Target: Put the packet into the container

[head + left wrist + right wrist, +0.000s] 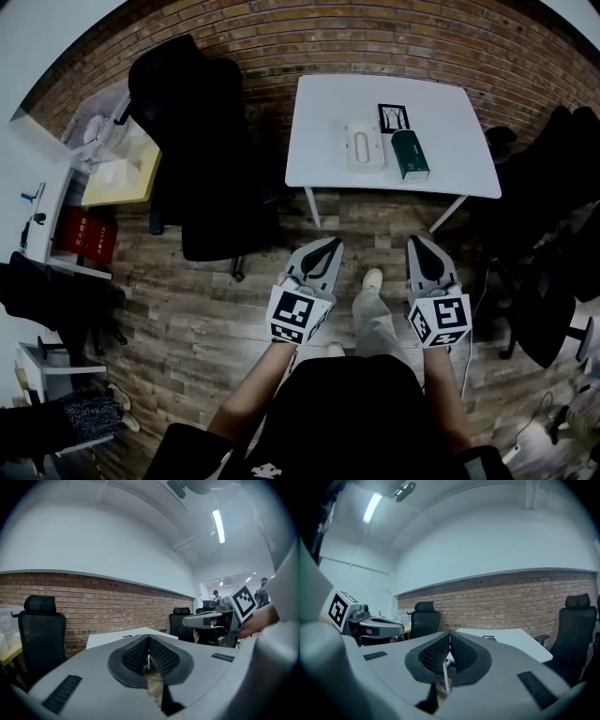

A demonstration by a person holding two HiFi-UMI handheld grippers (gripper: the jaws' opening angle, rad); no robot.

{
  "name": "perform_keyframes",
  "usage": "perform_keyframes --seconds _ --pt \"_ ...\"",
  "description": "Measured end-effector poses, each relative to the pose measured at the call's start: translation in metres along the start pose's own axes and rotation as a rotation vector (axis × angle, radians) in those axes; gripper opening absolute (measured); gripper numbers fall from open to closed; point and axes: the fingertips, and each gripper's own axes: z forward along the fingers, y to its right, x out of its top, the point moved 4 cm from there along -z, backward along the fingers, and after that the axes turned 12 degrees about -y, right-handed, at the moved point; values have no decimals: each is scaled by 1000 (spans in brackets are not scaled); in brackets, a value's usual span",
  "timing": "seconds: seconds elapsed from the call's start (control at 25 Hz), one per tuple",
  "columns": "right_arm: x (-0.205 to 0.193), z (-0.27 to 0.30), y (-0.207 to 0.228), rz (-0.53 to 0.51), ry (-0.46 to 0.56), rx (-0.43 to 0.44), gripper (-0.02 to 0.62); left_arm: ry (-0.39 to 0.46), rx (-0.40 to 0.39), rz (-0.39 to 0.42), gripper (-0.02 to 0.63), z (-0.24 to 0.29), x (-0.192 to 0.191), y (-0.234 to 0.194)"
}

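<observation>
Left gripper (329, 245) and right gripper (415, 241) closed, empty; dark green packet (410, 155) at three o'clock of white rectangular container (364, 145).

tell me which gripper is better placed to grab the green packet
Right, probably: the right gripper points almost straight at the green packet, while the left gripper sits further left, nearer the white container. Both have jaws shut and empty.
</observation>
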Motion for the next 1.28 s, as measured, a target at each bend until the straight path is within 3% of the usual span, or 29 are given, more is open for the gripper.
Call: perform_keyframes --seconds 0.72,1.28 --pt "68 179 147 39 -25 2 5 -40 12 -5 8 191 78 -101" --pt "101 275 215 17 -54 69 5 -62 73 -24 8 288 115 -156"
